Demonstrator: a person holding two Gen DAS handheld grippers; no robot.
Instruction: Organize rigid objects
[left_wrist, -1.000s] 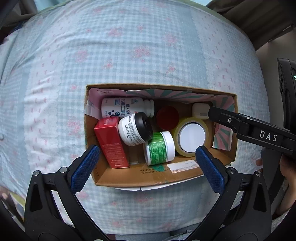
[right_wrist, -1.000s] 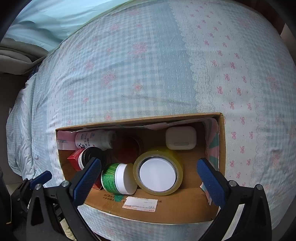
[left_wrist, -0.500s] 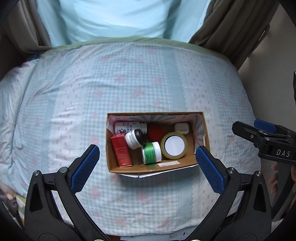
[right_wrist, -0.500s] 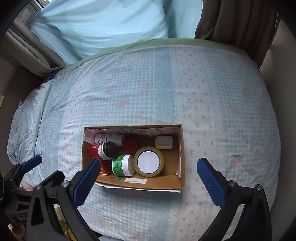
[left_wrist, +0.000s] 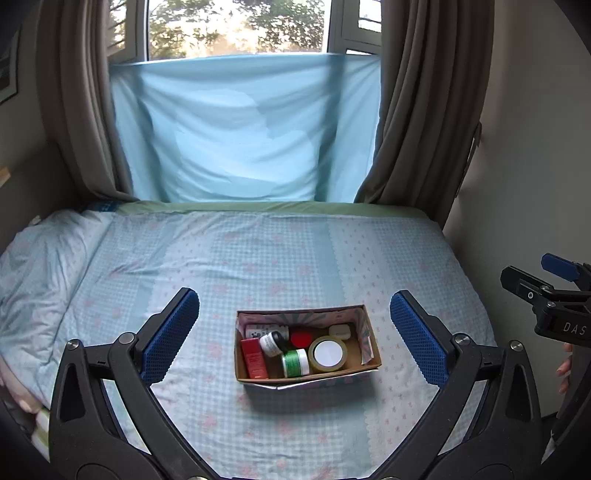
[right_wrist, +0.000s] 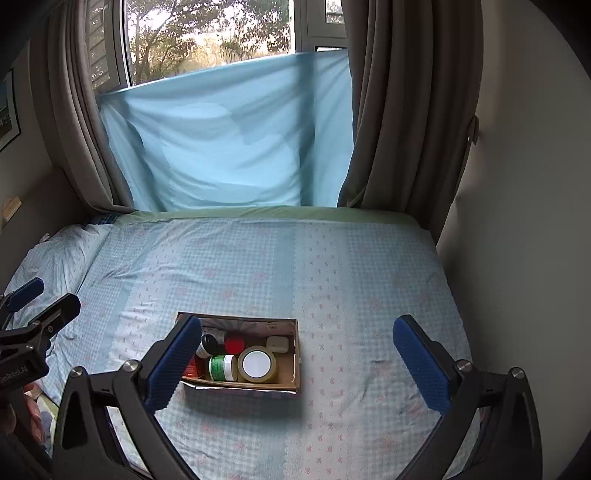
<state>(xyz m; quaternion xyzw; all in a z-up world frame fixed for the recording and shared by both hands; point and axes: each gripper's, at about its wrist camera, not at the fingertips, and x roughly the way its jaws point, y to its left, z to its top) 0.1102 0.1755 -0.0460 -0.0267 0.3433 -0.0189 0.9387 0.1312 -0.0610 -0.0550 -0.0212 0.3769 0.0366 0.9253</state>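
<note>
- Our left gripper (left_wrist: 293, 336) and right gripper (right_wrist: 297, 360) both gape wide, holding nothing.
- The brown cardboard box (left_wrist: 317, 371) of jars and yellowish tape roll (left_wrist: 327, 353) sits on the blue checked bedsheet (left_wrist: 258, 266).

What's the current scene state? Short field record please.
surface: bed
box: on bed, open top
contents: tape roll, green jar, red carton, black-capped bottle, white bottle, red lid, white case
left gripper: open, empty, away from box
right gripper: open, empty

Tape roll (left_wrist: 327, 354) in box (left_wrist: 373, 352) on bed (left_wrist: 258, 258)
</note>
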